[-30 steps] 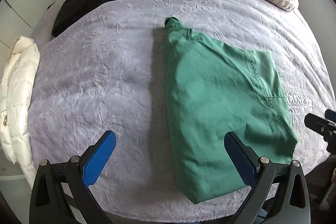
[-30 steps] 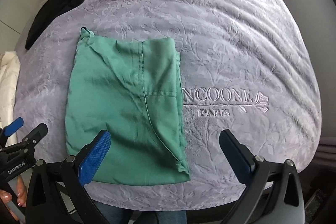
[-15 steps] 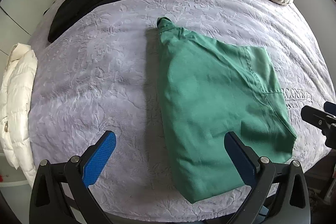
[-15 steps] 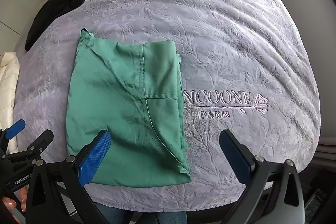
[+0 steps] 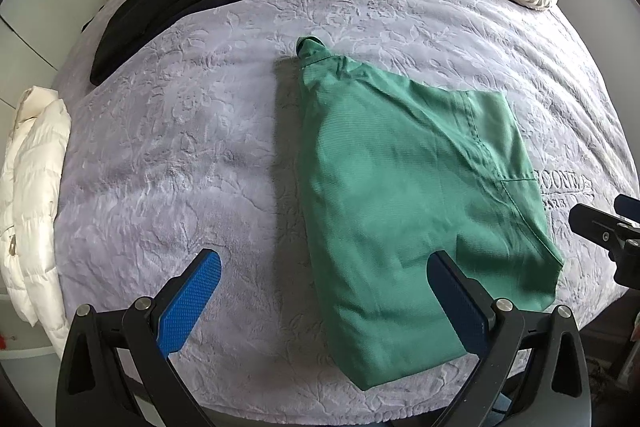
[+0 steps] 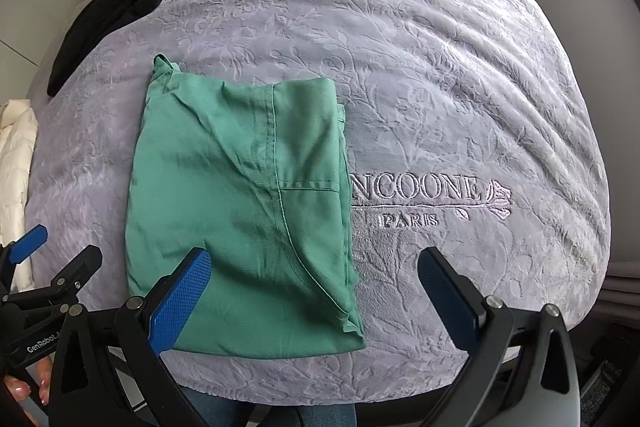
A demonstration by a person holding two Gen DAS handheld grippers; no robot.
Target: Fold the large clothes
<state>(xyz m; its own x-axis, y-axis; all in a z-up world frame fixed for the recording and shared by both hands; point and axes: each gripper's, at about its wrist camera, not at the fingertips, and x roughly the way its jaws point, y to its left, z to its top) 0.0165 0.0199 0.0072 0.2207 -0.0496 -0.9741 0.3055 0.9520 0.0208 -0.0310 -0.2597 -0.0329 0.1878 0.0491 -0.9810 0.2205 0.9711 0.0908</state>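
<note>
Green garment [image 6: 240, 211], folded into a rough rectangle, flat on the near part of a purple blanket [image 6: 440, 87]. Stitched seam and pocket line on top. Small bunched corner sticking out at the far left end. Layered edges along the right side, just covering embroidered lettering.

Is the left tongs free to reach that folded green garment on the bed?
Probably yes. The left tongs hang open just above the near end of the green garment, with only bare purple bedspread around. The right tongs sit alongside, not across the path.
</note>
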